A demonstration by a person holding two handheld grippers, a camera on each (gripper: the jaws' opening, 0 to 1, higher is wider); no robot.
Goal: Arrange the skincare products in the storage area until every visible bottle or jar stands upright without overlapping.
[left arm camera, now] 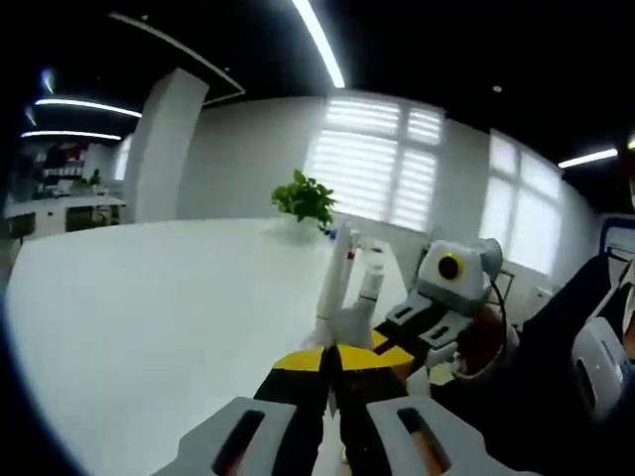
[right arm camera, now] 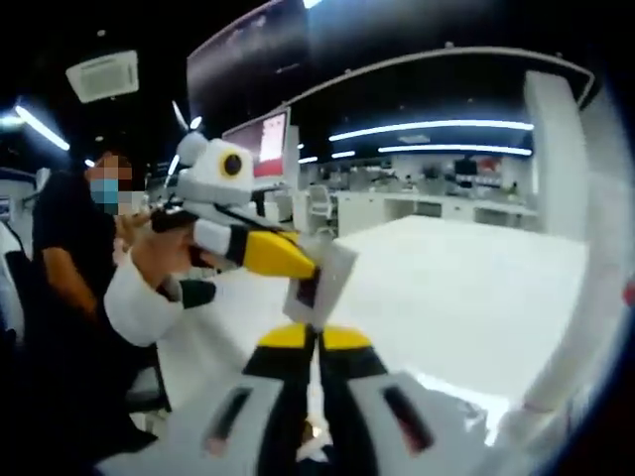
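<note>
In the right gripper view a small white box (right arm camera: 319, 283) with a dark label hangs tilted above the white table (right arm camera: 466, 288). The left gripper (right arm camera: 306, 266) reaches in from the left, held by a person's hand, and its yellow tips pinch the box's upper corner. My right gripper (right arm camera: 316, 337) is shut just under the box's lower edge. In the left gripper view my left gripper (left arm camera: 332, 357) is shut, with the white box (left arm camera: 347, 322) at its tips. Two tall white tubes (left arm camera: 337, 268) stand just beyond. The right gripper (left arm camera: 395, 353) comes in from the right beside them.
A potted green plant (left arm camera: 305, 198) stands at the far end of the table (left arm camera: 169, 307). A blurred white tube (right arm camera: 585, 297) rises close by at the right of the right gripper view. A seated person (right arm camera: 69, 268) is at the table's left edge.
</note>
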